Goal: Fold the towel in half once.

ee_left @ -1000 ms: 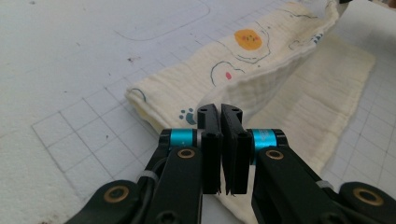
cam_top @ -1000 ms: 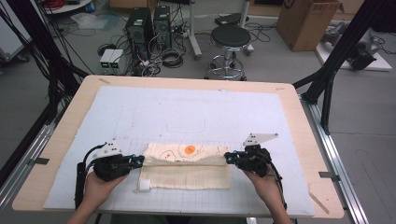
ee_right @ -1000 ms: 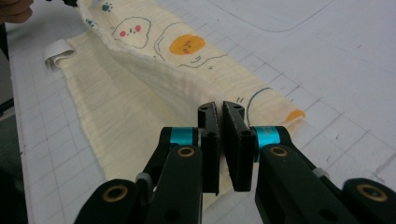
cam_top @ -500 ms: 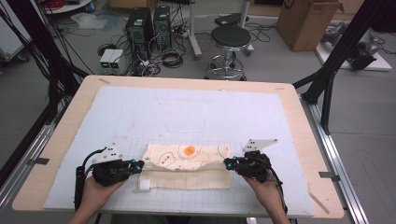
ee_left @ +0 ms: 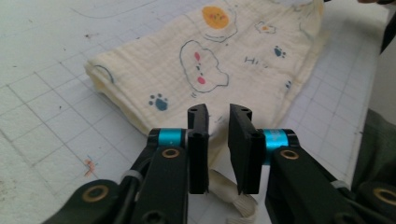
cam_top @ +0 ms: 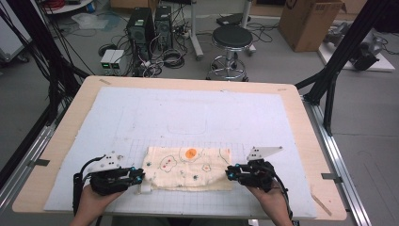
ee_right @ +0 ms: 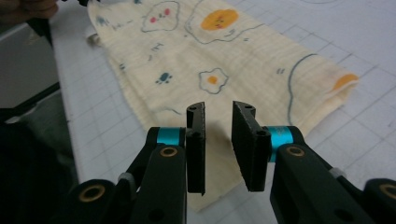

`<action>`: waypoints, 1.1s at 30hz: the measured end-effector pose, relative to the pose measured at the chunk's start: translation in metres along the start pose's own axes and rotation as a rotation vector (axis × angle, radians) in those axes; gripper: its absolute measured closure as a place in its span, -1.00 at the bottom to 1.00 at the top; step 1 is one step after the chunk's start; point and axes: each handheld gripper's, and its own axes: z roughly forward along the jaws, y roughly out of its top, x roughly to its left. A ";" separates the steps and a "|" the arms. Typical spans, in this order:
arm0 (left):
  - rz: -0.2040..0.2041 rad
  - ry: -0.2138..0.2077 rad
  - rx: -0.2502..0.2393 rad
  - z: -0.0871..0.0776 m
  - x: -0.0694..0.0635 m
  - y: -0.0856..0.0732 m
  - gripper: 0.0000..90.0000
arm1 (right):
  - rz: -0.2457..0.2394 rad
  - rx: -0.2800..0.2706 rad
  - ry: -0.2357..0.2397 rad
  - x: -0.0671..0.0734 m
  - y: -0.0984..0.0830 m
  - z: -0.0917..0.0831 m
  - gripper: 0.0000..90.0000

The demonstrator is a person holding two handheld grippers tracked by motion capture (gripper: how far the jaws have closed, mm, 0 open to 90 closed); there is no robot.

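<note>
Now both hands lie low, left tool (cam_top: 139, 176) and right tool (cam_top: 229, 173) flanking the cloth (cam_top: 188, 167).

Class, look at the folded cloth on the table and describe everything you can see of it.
The cloth is cream, crinkly muslin printed with fried eggs, clouds and paw prints. It lies folded flat into a wide strip on the gridded mat near the table's front edge. A white tag sticks out at its left end. Both grippers' jaws stand parted at its ends, not pressing it.
</note>
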 end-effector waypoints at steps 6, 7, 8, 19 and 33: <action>0.007 -0.013 0.022 0.007 -0.001 0.002 0.54 | -0.036 0.031 0.017 0.007 0.000 0.002 0.54; 0.010 -0.016 0.030 0.010 -0.002 0.002 0.54 | -0.042 0.051 0.025 0.008 0.000 0.005 0.53; 0.013 -0.016 0.034 0.012 -0.002 0.002 0.54 | -0.060 0.065 0.029 0.009 -0.001 0.008 0.52; 0.052 -0.024 0.133 0.021 -0.003 -0.005 0.54 | -0.108 0.130 0.022 0.010 -0.015 0.018 0.44; 0.051 0.008 0.157 0.025 -0.002 -0.007 0.68 | -0.094 0.108 0.018 0.007 -0.013 0.012 0.89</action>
